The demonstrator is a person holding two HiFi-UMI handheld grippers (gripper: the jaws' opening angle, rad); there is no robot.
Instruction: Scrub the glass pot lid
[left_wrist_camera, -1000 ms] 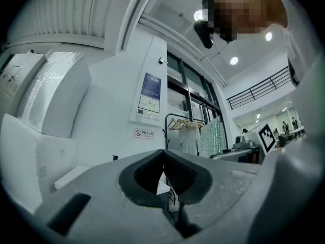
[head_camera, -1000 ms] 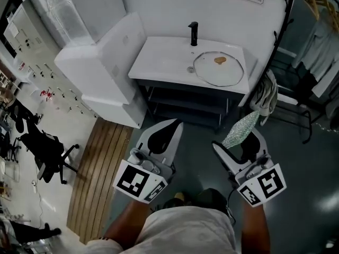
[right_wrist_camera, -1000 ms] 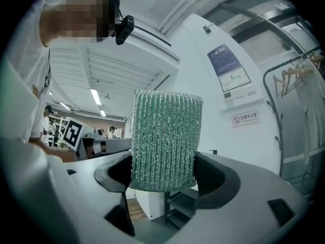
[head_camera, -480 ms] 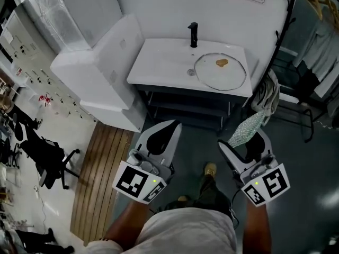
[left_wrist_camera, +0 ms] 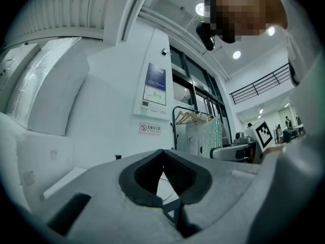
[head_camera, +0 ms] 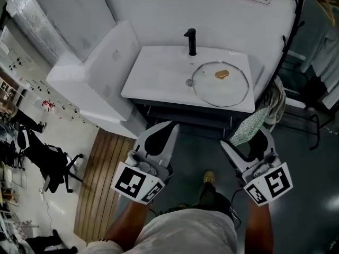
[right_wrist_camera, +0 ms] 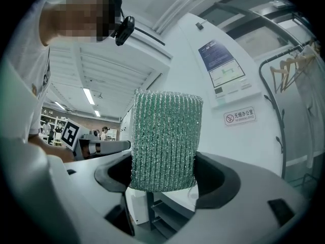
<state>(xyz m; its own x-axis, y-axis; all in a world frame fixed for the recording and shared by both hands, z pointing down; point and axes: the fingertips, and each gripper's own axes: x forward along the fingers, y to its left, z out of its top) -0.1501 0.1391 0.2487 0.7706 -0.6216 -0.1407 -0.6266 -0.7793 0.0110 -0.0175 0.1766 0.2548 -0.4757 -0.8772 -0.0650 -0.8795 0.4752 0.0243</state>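
Washroom corner, white wall behind, dark floor below, with a strip of wooden decking [head_camera: 103, 181] at left. White surface [head_camera: 159, 70] on a dark open frame, placed against the wall so that the black tap [head_camera: 190, 40] at its back edge serves it. Glass lid [head_camera: 221, 83]: lies flat on the right half of the surface, just beside the drain and near the tap, probably set there so water is within reach and the top face is open to scrubbing. Left gripper [head_camera: 168, 128]: held level over the floor, well short of the surface, jaws pressed together on nothing; likely kept free to steady the lid. Right gripper [head_camera: 246, 142]: alongside it, equally far from the surface, jaws clamped on the lower end of a green scrub pad [right_wrist_camera: 163, 136], which stands upright above them so its broad free part can meet the glass. Cloth [head_camera: 275, 102]: hangs off a rail at the right end of the surface, purpose unclear. Brownish patch [head_camera: 221, 74]: on the lid toward the tap side, seemingly the soil to be removed. Scrubbing not yet begun; the approach comes first.
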